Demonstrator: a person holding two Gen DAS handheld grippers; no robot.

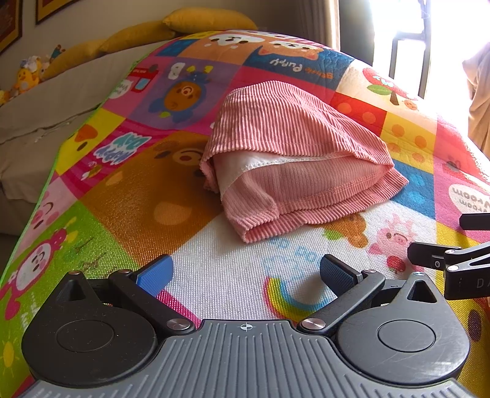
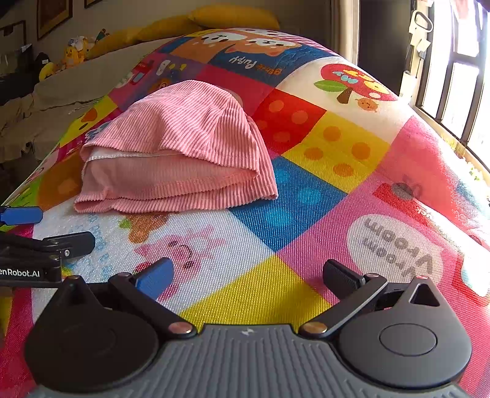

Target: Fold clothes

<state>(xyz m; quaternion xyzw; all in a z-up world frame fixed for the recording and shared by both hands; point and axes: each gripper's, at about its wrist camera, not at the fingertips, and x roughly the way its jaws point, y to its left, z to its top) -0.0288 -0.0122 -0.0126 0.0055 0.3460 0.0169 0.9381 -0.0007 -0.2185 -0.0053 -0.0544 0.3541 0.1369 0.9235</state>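
A pink ribbed garment [image 1: 294, 159] lies folded in a thick bundle on the colourful cartoon mat [image 1: 171, 196], with a white inner hem showing at its front. My left gripper [image 1: 246, 272] is open and empty, just short of the bundle's near edge. In the right wrist view the same garment [image 2: 180, 150] lies ahead to the left on the mat [image 2: 306, 196]. My right gripper [image 2: 248, 274] is open and empty, nearer than the bundle and to its right. The left gripper's fingers [image 2: 21, 214] show at that view's left edge.
Yellow pillows [image 1: 208, 18] and plush toys [image 1: 27, 76] lie at the far end beside a beige sheet [image 1: 46, 104]. A bright window with dark bars [image 2: 453, 79] runs along the right. The mat's green edge [image 1: 52, 171] drops off on the left.
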